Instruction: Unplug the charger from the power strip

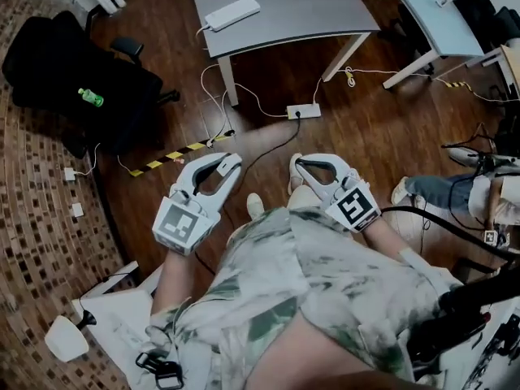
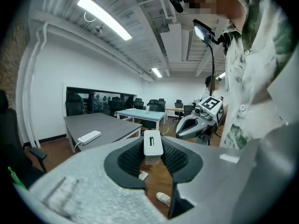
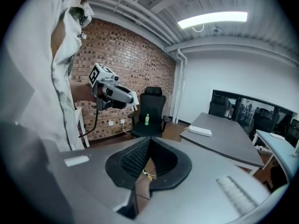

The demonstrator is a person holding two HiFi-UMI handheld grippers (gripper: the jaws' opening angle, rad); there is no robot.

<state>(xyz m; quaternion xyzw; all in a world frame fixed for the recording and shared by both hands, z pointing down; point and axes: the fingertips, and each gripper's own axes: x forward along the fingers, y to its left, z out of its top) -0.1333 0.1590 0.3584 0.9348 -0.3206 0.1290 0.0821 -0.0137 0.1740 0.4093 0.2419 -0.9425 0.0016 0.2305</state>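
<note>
My left gripper is shut on a small white charger, which stands upright between the ribbed pads. In the head view the left gripper is held in front of my body, above the wooden floor. A white power strip lies on the floor beyond both grippers, with a dark cable and a white cable running to it. My right gripper hangs beside the left one; in the right gripper view its fingertips meet with nothing between them.
A grey table with a second white power strip stands at the back. A black office chair carrying a green bottle is at the left. Loose cables and yellow-black tape cross the floor. Another person's legs are at the right.
</note>
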